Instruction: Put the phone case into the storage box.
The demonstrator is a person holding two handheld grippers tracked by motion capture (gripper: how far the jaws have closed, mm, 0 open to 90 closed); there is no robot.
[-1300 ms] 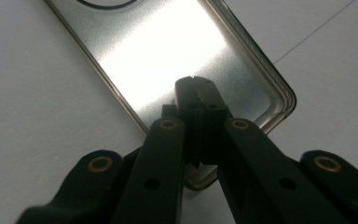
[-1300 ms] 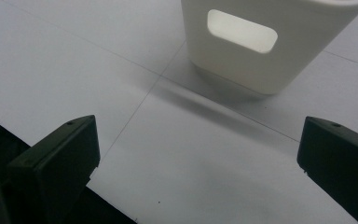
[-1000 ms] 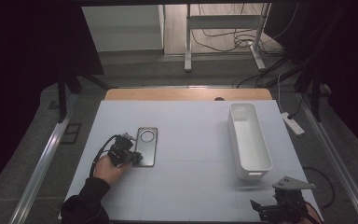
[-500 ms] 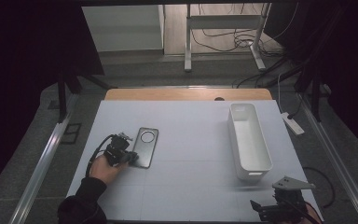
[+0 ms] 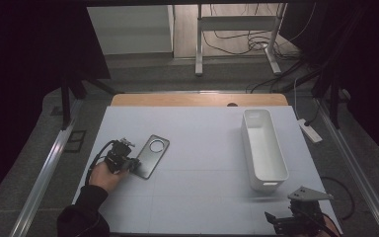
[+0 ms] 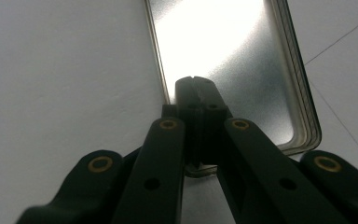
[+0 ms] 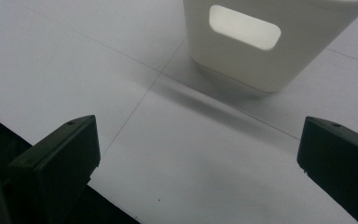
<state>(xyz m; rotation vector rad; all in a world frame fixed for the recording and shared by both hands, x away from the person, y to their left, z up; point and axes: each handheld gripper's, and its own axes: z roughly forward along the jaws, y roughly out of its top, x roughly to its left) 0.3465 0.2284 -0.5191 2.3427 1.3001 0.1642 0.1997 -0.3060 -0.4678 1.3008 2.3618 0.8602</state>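
Observation:
A dark metal plate (image 5: 147,159) with a round hole near its far end lies flat on the white table at the left. My left gripper (image 5: 133,166) is at the plate's near end, held in a hand. In the left gripper view the jaws are shut together (image 6: 196,83) over the plate's shiny face (image 6: 223,46), close to its near edge, with nothing between them. My right gripper (image 5: 276,218) is at the table's front right corner. Its jaws stand wide open (image 7: 198,154) above bare table, pointing at the end wall of a white bin (image 7: 261,65).
The long white bin (image 5: 271,180) stands lengthwise on the right half of the table, a handle slot in its near end. The table's front edge (image 7: 51,140) runs just under the right gripper. A wooden strip (image 5: 197,99) borders the far edge.
The left hand and gripper have drawn back toward the near left. The plate has shifted slightly with them and turned a little. The right gripper has not moved.

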